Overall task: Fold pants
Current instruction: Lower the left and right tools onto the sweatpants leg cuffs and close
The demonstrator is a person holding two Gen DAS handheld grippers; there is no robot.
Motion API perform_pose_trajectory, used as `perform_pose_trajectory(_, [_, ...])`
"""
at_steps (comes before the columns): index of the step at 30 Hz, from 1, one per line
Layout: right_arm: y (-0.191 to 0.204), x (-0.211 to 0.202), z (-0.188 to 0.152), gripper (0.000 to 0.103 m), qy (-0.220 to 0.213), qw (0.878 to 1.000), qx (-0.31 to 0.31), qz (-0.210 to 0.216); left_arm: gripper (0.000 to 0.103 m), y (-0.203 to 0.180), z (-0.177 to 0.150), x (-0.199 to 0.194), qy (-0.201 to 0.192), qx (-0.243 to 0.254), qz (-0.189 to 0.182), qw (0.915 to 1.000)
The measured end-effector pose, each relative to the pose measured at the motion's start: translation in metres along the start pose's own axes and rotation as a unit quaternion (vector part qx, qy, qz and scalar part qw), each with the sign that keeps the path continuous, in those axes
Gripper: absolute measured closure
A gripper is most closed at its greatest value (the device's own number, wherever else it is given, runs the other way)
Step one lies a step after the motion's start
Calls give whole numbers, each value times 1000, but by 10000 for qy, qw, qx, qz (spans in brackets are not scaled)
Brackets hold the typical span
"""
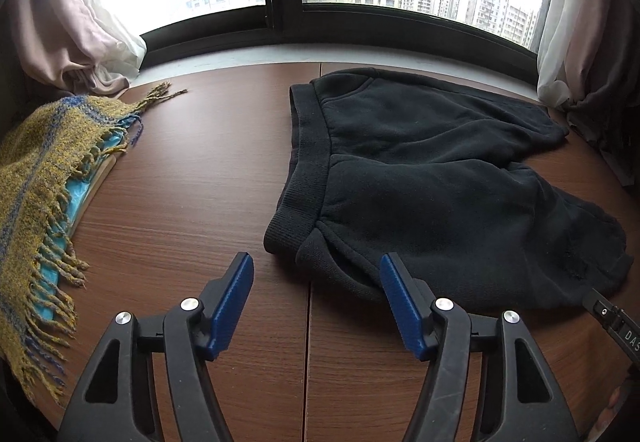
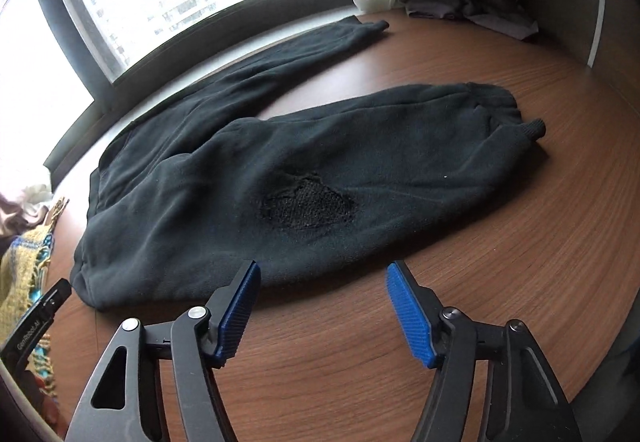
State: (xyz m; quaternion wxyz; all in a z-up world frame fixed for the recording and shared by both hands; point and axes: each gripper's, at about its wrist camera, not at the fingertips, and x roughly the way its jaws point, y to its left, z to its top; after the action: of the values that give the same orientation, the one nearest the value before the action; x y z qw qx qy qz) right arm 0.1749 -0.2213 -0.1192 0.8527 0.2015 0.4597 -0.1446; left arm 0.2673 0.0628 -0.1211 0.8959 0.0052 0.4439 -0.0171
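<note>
Black sweatpants lie spread flat on the brown wooden table, waistband to the left, both legs running right. In the right wrist view the pants show a worn mesh patch on the near leg, and the two cuffs lie apart at the far right. My left gripper is open and empty, just short of the waistband's near corner. My right gripper is open and empty, just in front of the near leg's edge.
A yellow and blue fringed scarf lies over a blue item at the table's left edge. Curtains hang at both back corners by the window. The table shows bare wood right of my right gripper.
</note>
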Motion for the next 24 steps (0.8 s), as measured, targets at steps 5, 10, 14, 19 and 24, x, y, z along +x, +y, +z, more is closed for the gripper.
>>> perform_pose_trajectory(5, [-2,12,3,45,107,9999,114,46,43,-3,1,12,157,-12,-14,9999])
perform_pose_trajectory(10, [-3,22,5,48,255,9993,264,3,47,-4,0,23,293,-2,16,9996])
perform_pose_trajectory(14, [-1,26,8,48,206,9994,294,-25,47,-2,0,28,320,-61,-31,9995])
perform_pose_trajectory(19, [1,29,12,53,165,9992,350,-60,54,-3,2,36,406,-56,-210,9989])
perform_pose_trajectory(24, [0,31,16,69,124,9990,397,-157,55,-4,2,42,462,-80,-314,9984])
